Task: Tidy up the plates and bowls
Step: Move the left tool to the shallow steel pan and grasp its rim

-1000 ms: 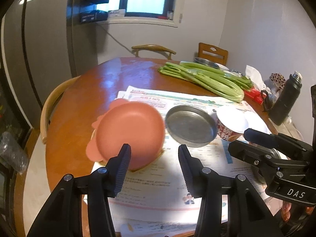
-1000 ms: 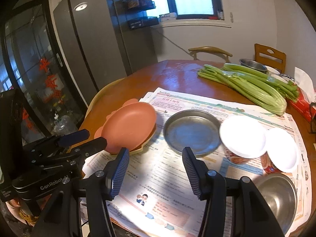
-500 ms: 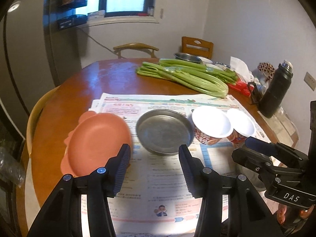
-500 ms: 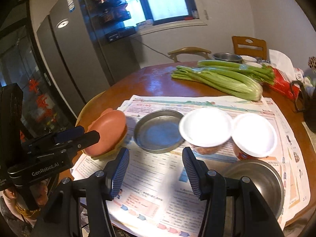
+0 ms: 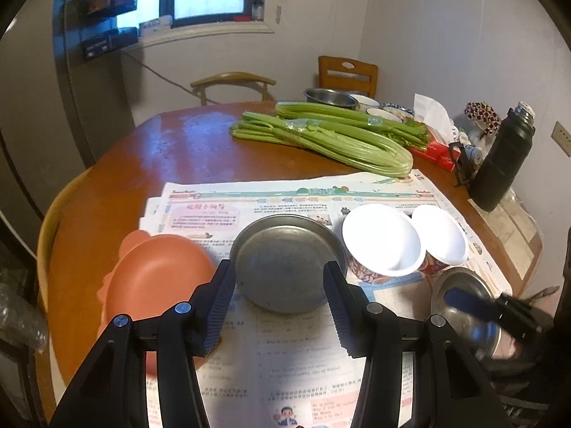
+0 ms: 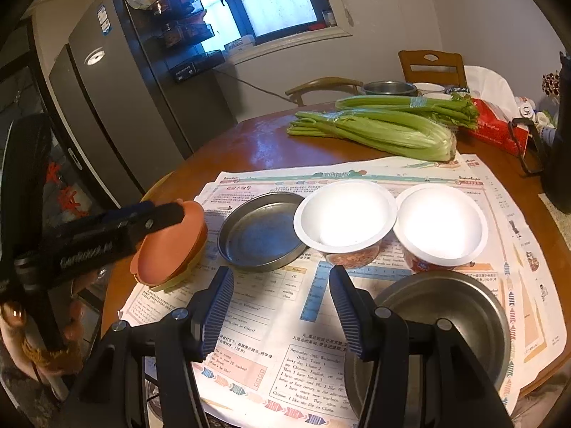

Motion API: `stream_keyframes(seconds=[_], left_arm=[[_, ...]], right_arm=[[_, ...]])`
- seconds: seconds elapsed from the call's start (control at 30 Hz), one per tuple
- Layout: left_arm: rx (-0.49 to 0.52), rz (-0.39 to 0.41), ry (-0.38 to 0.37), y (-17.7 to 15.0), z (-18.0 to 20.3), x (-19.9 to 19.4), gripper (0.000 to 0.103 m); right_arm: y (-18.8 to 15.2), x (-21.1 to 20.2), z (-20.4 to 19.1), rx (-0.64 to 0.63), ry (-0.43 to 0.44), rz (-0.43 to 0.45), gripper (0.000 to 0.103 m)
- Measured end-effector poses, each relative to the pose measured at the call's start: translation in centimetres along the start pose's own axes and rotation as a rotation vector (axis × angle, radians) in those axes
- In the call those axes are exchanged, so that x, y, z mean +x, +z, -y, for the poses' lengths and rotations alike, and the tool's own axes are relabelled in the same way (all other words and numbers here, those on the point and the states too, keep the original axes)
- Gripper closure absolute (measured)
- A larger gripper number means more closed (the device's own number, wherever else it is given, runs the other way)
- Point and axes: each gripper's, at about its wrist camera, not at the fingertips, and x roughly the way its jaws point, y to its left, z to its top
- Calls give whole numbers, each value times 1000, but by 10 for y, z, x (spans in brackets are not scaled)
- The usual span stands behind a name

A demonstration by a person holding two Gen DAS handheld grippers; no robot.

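– Toward the near edge of the tabletop, on the newspaper, the dishes sit in a row: pink plate nearest the left edge, metal plate just beside it, then two paper-white bowls touching each other, and a steel bowl closest to me on the right

– What are your fingers doing?

– Both released. My left gripper has its jaws apart with nothing between them, framing the near rim of the metal plate. My right gripper is spread too, empty, over bare newspaper just left of the steel bowl

– So which piece first?

– I'd guess the metal plate, to go with the pink one. The wall is low and thin, so I'd bring one pad inside the rim and one outside, pinch the near wall and lift level. If I come in too flat I'll only shove it across the paper

– Will it slip?

– It might. It's dull, scuffed metal, smooth and hard, and my ribbed blue pads get little wall to bite on. The pink plate looks matte plastic with a scalloped edge, and a yellowish rim shows beneath it. The two bowls flare out, glossy white inside with a red pattern outside; they look light and easy to tip. The steel bowl is deep and round. Beyond them lie celery and a black flask at the right edge, well apart from my work
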Motion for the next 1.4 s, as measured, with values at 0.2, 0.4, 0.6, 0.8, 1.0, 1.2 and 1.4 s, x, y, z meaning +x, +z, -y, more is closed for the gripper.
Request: stream_keyframes(seconds=[0.2, 0.4, 0.6, 0.8, 1.0, 1.2, 1.4], left_arm=[[14, -73, -10, 16, -8, 40, 46], [22, -138, -8, 28, -20, 79, 46], [0, -188, -32, 32, -33, 114, 46], [-13, -225, -34, 31, -40, 138, 46], [-12, -242, -23, 33, -40, 154, 46], [-21, -247, -48, 34, -40, 160, 49], [-14, -255, -26, 36, -41, 167, 61]], right_arm=[[-2, 26, -7, 16, 26, -47, 47], [0, 61, -10, 56, 37, -107, 47], [2, 84, -3, 113, 18, -139, 47], [9, 101, 1, 148, 5, -151, 47], [12, 117, 1, 161, -28, -163, 47], [15, 129, -1, 151, -54, -167, 47], [16, 141, -5, 142, -70, -178, 47]])
